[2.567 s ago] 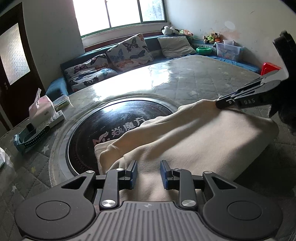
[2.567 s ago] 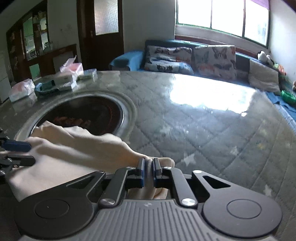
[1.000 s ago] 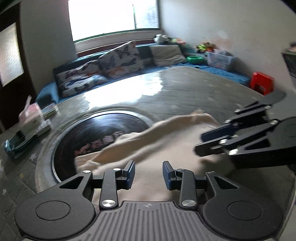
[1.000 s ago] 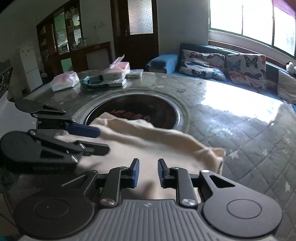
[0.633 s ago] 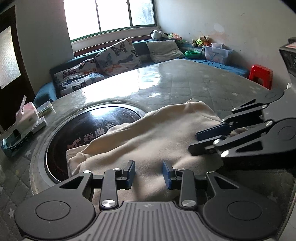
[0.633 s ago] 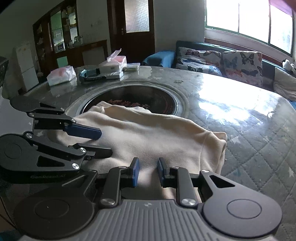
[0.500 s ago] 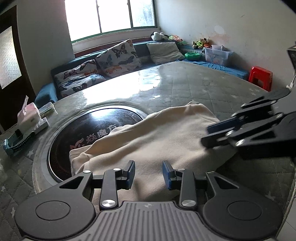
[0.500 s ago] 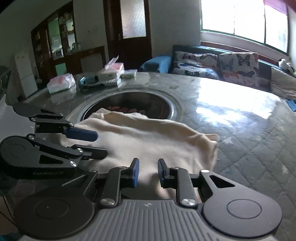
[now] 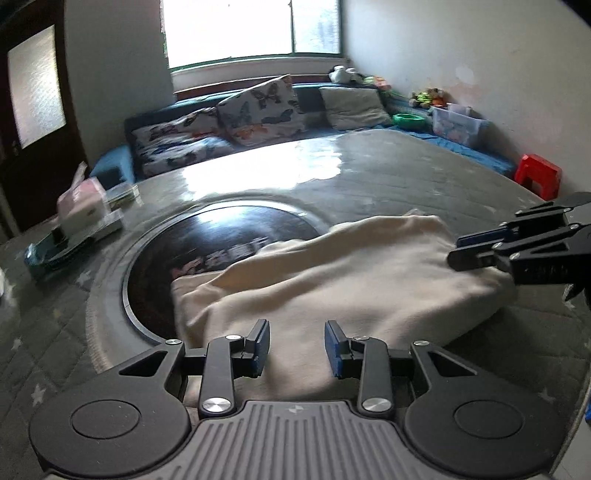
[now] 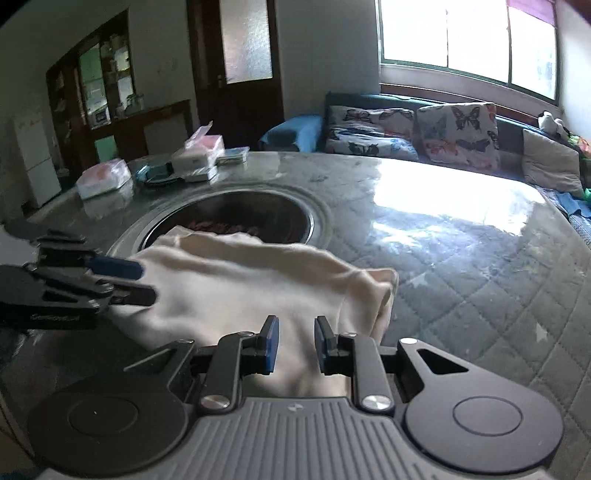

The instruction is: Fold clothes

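Daylight floods through the blown-out window (image 9: 251, 31), throwing a white glare across the glossy worktop (image 9: 258, 166) in both wrist views. Room corners fall dim. Fisheye curvature bends the edges, and motion blur softens the tissue box (image 9: 83, 206) at left.

The cream garment (image 9: 343, 284) hides part of the dark round inset's lettering (image 9: 221, 258), itself motion-blurred; the garment's near edge disappears behind the left gripper (image 9: 296, 349); the right gripper (image 9: 456, 253) is cut off by the frame edge.
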Action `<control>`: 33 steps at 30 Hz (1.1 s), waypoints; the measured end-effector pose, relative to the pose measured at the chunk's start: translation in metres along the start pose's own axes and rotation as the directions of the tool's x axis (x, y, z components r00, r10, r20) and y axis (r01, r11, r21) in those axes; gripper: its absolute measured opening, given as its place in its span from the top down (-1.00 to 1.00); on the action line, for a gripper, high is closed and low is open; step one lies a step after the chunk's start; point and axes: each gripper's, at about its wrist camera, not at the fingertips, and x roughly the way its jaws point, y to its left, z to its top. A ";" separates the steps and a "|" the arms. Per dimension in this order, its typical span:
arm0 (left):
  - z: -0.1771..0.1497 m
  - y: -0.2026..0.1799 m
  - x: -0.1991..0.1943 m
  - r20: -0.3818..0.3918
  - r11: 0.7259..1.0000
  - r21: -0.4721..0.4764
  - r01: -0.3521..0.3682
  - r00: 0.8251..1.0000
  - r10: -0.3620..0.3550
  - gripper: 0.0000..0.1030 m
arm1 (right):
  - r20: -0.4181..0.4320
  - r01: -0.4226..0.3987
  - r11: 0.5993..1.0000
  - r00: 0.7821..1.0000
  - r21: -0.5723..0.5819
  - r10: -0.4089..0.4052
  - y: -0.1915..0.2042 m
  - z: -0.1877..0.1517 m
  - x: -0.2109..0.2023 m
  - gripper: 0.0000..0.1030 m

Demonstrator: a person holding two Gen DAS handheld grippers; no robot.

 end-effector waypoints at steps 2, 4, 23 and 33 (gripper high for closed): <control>-0.003 0.009 0.000 -0.013 1.000 -0.024 -0.013 1.000 0.012 0.31 | -0.021 0.008 1.000 1.000 0.018 -0.007 -0.005 -0.001 0.010 0.61; -0.005 0.016 -0.002 -0.015 0.999 -0.038 -0.019 1.000 0.018 0.31 | -0.045 0.019 1.000 0.999 0.022 -0.018 -0.010 -0.005 0.018 0.60; 0.016 0.069 0.027 -0.056 0.977 -0.209 -0.034 0.998 0.023 0.30 | -0.065 0.046 0.998 0.997 0.049 -0.043 -0.025 0.018 0.054 0.59; 0.028 0.084 0.046 -0.067 0.967 -0.251 -0.033 0.998 0.017 0.45 | -0.069 0.051 0.998 0.996 0.034 -0.048 -0.022 0.018 0.054 0.59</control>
